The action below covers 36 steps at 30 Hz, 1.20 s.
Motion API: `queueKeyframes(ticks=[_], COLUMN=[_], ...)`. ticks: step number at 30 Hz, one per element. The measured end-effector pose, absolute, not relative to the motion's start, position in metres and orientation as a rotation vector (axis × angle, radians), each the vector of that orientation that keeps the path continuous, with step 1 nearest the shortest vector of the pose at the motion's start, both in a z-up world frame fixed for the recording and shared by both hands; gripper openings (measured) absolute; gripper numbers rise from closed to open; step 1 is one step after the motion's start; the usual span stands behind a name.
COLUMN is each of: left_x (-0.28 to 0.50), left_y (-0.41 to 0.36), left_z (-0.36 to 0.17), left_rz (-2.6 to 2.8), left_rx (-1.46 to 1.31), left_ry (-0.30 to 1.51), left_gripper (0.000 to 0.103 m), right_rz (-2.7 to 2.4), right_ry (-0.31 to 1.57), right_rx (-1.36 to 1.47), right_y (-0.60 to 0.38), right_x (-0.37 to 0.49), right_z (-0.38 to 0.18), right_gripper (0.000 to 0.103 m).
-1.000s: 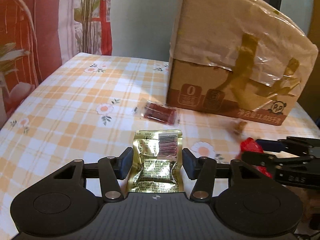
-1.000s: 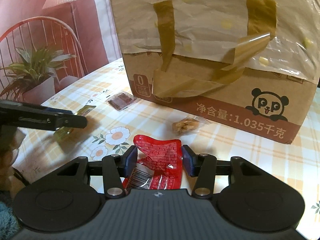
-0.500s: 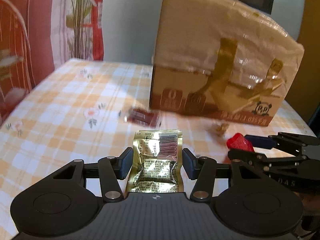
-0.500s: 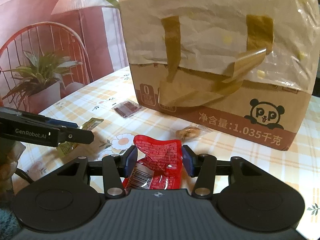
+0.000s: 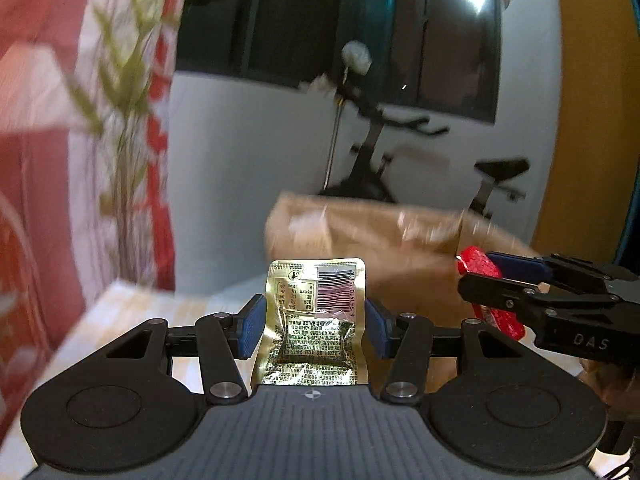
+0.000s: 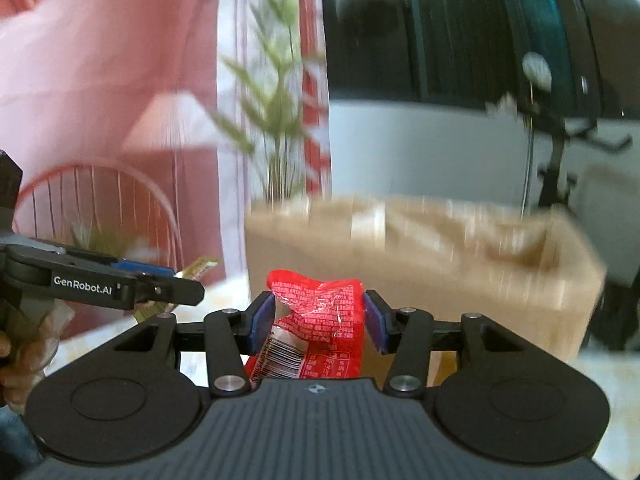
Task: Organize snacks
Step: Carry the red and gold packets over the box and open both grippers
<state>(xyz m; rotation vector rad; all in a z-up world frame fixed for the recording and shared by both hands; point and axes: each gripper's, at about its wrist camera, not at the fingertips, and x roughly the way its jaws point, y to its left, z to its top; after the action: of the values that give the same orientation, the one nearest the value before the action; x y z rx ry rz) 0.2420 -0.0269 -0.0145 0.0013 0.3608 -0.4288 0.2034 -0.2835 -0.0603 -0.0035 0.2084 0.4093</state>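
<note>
My left gripper (image 5: 314, 322) is shut on a gold foil snack packet (image 5: 316, 320) with a barcode, held upright in the air. My right gripper (image 6: 318, 318) is shut on a crumpled red snack packet (image 6: 320, 316). Both are raised to about the top of the brown cardboard box (image 5: 380, 240) (image 6: 420, 252), which sits ahead and looks blurred. In the left wrist view the right gripper (image 5: 476, 276) shows at the right with the red packet (image 5: 478, 262) in it. Seen from the right wrist, the left gripper (image 6: 188, 286) is at the left with a gold corner (image 6: 200, 266) poking out.
The table with its checked cloth (image 5: 120, 320) lies below. A red and white curtain with a leafy plant (image 6: 276, 120) hangs at the left. An exercise bike (image 5: 400, 152) stands behind the box against a pale wall, under a dark window. A hand (image 6: 24, 356) holds the left gripper.
Both grippers have risen with their packets and tilted up, so the box has dropped low in view. The loose snacks on the table have gone out of sight.
</note>
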Motion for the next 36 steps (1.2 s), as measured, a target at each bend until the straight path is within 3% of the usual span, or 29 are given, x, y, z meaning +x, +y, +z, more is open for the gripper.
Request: queueKeyframes(ticks=[8, 20, 24, 27, 32, 36], left_x=[0.308, 0.369, 0.371, 0.36, 0.347, 0.331], left_y=[-0.078, -0.126, -0.128, -0.122, -0.109, -0.093], left_z=[0.017, -0.002, -0.009, -0.009, -0.006, -0.002], left_rz=[-0.481, -0.482, -0.487, -0.486, -0.48, -0.472], left_rx=[0.001, 0.085, 0.099, 0.114, 0.092, 0.077], left_ry=[0.342, 0.458, 0.485, 0.467, 0.466, 0.448], left_gripper=[0.056, 0.057, 0.066, 0.07, 0.074, 0.074], right_rz=[0.338, 0.131, 0.087, 0.051, 0.057, 0.067], right_ry=[0.173, 0.438, 0.468, 0.465, 0.433, 0.373], right_rx=[-0.049, 0.002, 0.003, -0.005, 0.015, 0.058], right_y=[-0.307, -0.347, -0.354, -0.356, -0.353, -0.348], right_x=[0.263, 0.325, 0.322, 0.315, 0.302, 0.286], right_z=[-0.011, -0.03, -0.037, -0.039, -0.039, -0.04], right_gripper=[0.051, 0.051, 0.053, 0.056, 0.073, 0.076])
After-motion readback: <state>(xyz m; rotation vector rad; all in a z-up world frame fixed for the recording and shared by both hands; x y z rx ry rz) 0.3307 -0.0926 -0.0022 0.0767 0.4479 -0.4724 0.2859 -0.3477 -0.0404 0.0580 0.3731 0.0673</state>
